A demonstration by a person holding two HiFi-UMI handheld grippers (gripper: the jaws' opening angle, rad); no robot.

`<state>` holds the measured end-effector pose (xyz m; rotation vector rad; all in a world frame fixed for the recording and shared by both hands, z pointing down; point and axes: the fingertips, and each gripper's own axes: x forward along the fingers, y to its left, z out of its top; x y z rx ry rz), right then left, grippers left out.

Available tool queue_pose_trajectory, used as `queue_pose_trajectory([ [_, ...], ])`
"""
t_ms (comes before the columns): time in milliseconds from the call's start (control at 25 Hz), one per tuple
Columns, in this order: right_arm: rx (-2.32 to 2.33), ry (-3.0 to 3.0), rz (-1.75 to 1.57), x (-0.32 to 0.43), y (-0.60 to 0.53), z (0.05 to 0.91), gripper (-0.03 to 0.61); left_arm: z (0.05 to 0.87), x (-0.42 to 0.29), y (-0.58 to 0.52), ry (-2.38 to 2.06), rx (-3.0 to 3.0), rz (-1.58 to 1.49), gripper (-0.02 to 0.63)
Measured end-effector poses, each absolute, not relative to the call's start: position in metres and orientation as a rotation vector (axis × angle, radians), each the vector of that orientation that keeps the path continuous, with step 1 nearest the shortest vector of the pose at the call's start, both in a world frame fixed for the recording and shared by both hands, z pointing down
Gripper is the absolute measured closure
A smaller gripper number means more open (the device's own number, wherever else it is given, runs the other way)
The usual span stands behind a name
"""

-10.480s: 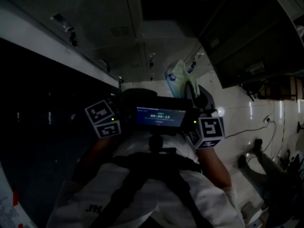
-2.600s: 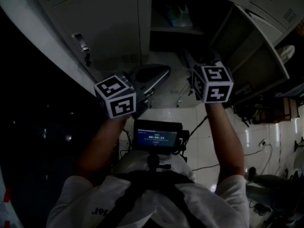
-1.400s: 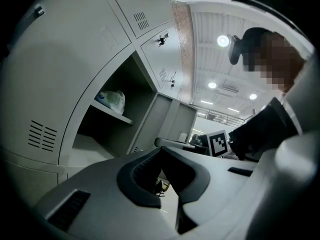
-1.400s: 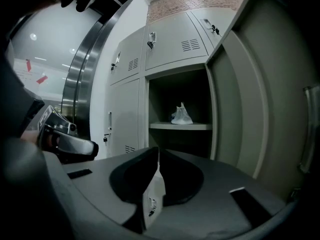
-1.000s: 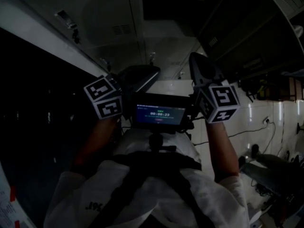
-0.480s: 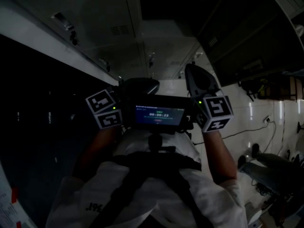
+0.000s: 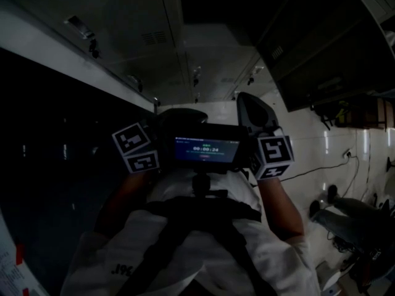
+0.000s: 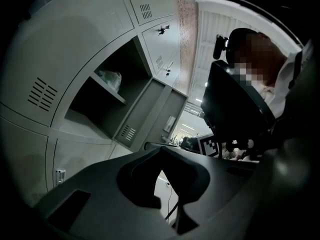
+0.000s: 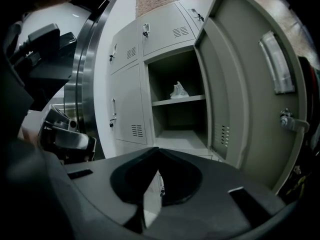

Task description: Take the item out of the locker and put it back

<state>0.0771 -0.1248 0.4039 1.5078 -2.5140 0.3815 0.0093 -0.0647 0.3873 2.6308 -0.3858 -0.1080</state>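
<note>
The head view is dim. It shows the person's white shirt, with a small lit screen (image 7: 207, 150) at the chest. The left gripper (image 7: 182, 117) and right gripper (image 7: 252, 111) are raised on either side of the screen, below the grey locker (image 7: 154, 36). A cable (image 7: 321, 167) trails over the pale floor at the right. The jaws cannot be read here, and the locker's contents are lost in the dark. The left gripper (image 8: 161, 149) view shows what the head view hides. Its jaws are pressed together at the tips with nothing between them. Up left, the locker (image 8: 65, 84) stands open with a pale crumpled bag (image 8: 110, 79) on its shelf (image 8: 111, 91). The back of the screen (image 8: 235, 109) and the person's head fill the right side. The right gripper (image 9: 159, 150) view faces the locker (image 9: 127, 91) almost square on. These jaws are also closed and empty. The door (image 9: 240, 84) is swung wide to the right. The bag (image 9: 179, 90) is small, whitish and rumpled, and sits about midway along the shelf (image 9: 177, 101), well apart from both grippers. The compartment under the shelf holds nothing visible.
</note>
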Motion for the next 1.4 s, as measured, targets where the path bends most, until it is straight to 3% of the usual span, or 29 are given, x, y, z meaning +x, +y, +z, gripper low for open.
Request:
queue_pose_trajectory([
  [1400,1.446,-2.509,0.466,0.100,-0.074,0.433,0.594,0.401,0.030,-0.029,-0.412,2.592,-0.095,0.621],
])
